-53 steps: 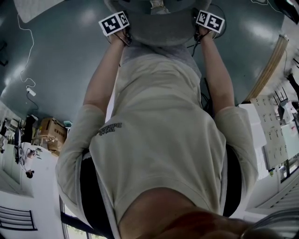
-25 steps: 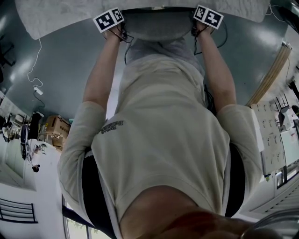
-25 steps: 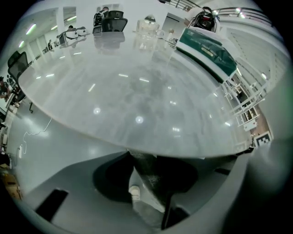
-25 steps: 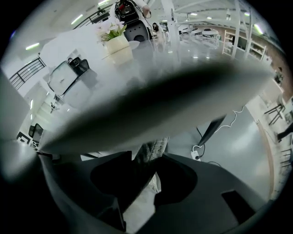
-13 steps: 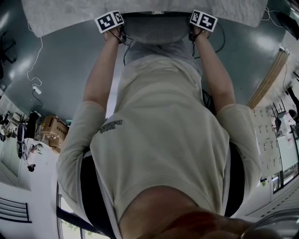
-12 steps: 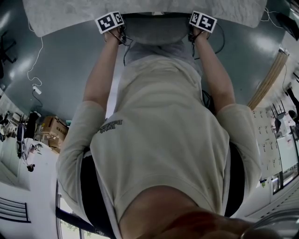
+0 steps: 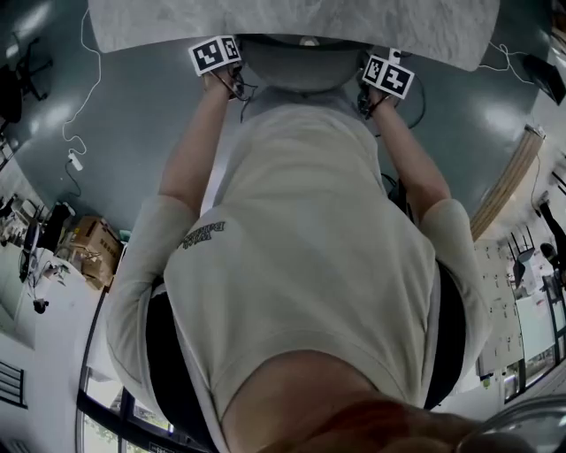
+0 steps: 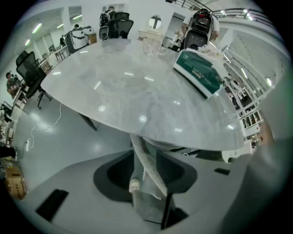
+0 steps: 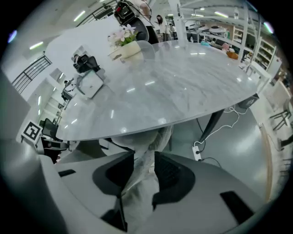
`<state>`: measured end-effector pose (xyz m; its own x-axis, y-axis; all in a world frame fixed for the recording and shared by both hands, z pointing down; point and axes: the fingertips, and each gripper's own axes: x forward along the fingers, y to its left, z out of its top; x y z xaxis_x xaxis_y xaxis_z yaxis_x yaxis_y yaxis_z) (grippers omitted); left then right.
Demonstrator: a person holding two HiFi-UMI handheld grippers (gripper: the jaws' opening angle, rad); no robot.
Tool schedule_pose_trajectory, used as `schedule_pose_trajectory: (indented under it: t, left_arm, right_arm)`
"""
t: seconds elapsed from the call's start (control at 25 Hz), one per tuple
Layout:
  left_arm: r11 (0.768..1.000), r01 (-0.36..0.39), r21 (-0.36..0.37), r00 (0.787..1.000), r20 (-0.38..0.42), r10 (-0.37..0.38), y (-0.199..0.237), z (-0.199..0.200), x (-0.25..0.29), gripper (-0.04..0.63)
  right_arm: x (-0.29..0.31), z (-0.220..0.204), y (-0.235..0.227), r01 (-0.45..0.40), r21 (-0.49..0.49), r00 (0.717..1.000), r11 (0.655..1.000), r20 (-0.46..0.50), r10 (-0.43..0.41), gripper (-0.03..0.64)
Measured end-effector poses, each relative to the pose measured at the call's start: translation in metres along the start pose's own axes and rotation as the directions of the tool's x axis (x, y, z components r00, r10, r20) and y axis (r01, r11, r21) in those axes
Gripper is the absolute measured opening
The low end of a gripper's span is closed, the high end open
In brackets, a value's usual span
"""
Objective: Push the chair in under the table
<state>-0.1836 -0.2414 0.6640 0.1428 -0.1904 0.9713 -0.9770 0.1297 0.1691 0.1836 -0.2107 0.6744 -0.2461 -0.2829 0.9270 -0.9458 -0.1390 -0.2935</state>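
Jaws of left gripper (image 8: 149, 183) and right gripper (image 9: 144, 183) are closing, pinching chair (image 7: 305, 69) back at 12 o'clock, by table (image 7: 292, 22) edge. Best press evenly, straight toward 12, avoiding skew.

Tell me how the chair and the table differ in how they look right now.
The table has a pale, marbled top, glossy with bright reflections; the chair is matte grey fabric. The table top lies flat and carries things, such as a green pack; the chair's back sits at its edge, partly beneath it. Both are plain, without strong colour.
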Motion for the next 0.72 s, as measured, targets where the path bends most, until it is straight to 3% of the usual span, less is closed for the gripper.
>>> schedule_pose_trajectory:
  t: [0.24, 0.4, 0.56, 0.72]
  left_arm:
    - [0.997, 0.031, 0.065, 0.993, 0.116, -0.038, -0.012, 0.013, -0.061, 0.095]
    - [0.993, 0.06, 0.105, 0.973, 0.216, -0.081, -0.029, 0.028, -0.098, 0.064]
    - [0.978, 0.107, 0.179, 0.922, 0.351, -0.165, -0.056, 0.05, -0.143, 0.046]
    - [0.943, 0.192, 0.27, 0.831, 0.466, -0.303, -0.083, 0.074, -0.193, 0.032]
  right_arm:
    - [-0.046, 0.026, 0.042, -0.034, -0.198, 0.994, 0.98, 0.1, 0.055, 0.141]
    - [-0.082, 0.062, 0.071, -0.073, -0.257, 0.974, 0.964, 0.19, 0.125, 0.124]
    - [-0.126, 0.098, 0.101, -0.099, -0.326, 0.929, 0.94, 0.308, 0.204, 0.1]
    - [-0.177, 0.127, 0.132, -0.073, -0.381, 0.863, 0.922, 0.44, 0.25, 0.091]
